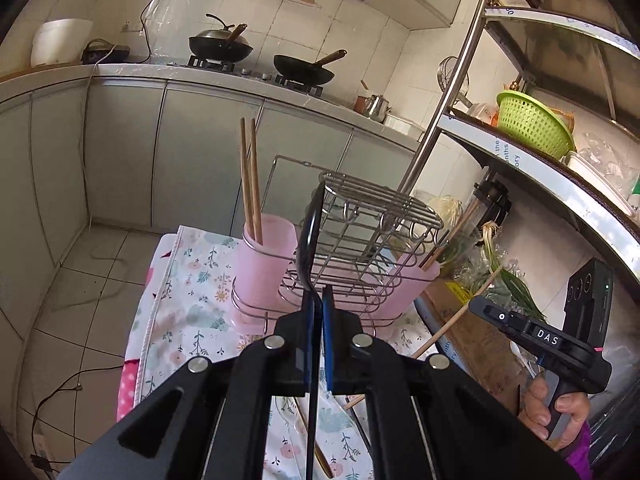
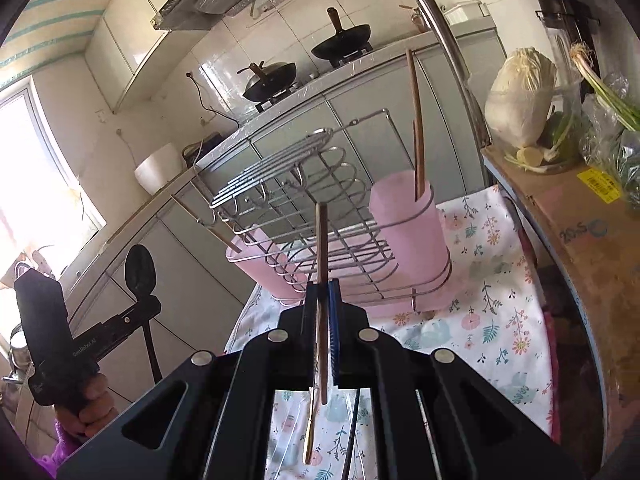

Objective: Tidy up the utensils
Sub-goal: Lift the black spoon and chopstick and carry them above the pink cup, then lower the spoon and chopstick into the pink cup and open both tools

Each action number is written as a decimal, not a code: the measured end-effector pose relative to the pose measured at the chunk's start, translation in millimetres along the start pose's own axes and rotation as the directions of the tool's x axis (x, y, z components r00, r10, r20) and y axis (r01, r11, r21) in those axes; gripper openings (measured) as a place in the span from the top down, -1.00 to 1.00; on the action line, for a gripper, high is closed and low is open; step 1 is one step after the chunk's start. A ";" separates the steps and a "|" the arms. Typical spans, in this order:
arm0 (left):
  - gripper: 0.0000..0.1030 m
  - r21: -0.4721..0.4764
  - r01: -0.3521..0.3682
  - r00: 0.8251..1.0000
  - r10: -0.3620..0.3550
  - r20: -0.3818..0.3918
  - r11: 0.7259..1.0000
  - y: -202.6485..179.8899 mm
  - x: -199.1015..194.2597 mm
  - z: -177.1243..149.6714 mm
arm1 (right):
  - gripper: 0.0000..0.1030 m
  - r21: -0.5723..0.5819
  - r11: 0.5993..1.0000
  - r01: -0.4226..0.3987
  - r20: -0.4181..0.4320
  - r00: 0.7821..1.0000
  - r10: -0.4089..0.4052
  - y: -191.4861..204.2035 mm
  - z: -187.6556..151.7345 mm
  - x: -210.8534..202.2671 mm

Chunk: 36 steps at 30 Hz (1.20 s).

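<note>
A wire utensil rack with two pink cups stands on the floral cloth. The left pink cup holds two wooden chopsticks. My left gripper is shut on a black spoon, held upright just in front of the rack. My right gripper is shut on a wooden chopstick, pointing up in front of the rack. The right view's near pink cup holds chopsticks; the far cup holds one. The black spoon shows at left.
More utensils lie on the cloth below the grippers. A cardboard box with cabbage and greens stands right of the cloth. A metal shelf holds a green basket. The counter behind carries two woks.
</note>
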<state>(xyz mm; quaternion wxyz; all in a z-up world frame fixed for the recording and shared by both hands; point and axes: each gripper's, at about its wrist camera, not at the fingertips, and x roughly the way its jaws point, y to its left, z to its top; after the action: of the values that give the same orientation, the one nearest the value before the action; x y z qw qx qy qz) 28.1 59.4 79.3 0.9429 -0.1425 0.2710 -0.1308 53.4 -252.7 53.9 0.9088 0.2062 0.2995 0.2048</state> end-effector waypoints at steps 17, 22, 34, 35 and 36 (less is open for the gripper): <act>0.93 -0.081 0.047 0.981 -0.031 0.191 0.996 2.3 5.9 75.6 | 0.88 -0.146 0.978 0.148 0.287 0.953 -0.101 34.0 117.3 -55.8; 0.93 -0.076 0.032 0.984 -0.018 0.176 0.997 0.5 24.2 79.6 | 0.88 -0.176 0.960 0.216 0.335 0.930 -0.148 37.0 134.7 -50.9; 0.93 -0.041 -0.097 0.916 0.105 0.388 0.994 -10.6 46.2 101.0 | 0.88 -0.178 0.946 0.271 0.245 0.943 -0.224 5.1 98.3 7.9; 0.93 -0.046 -0.112 0.900 0.121 0.418 0.993 -10.4 46.3 103.0 | 0.88 -0.180 0.945 0.273 0.241 0.944 -0.227 3.3 93.7 10.5; 0.93 -0.051 -0.128 0.884 0.137 0.446 0.990 -10.4 47.8 104.9 | 0.88 -0.182 0.943 0.277 0.239 0.943 -0.231 2.2 88.7 12.9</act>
<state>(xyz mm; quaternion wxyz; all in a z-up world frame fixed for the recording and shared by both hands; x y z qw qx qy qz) 123.1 55.0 145.4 0.9852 -0.1594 0.0567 -0.0271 118.1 -266.8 114.3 0.9714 0.0878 0.2002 0.0926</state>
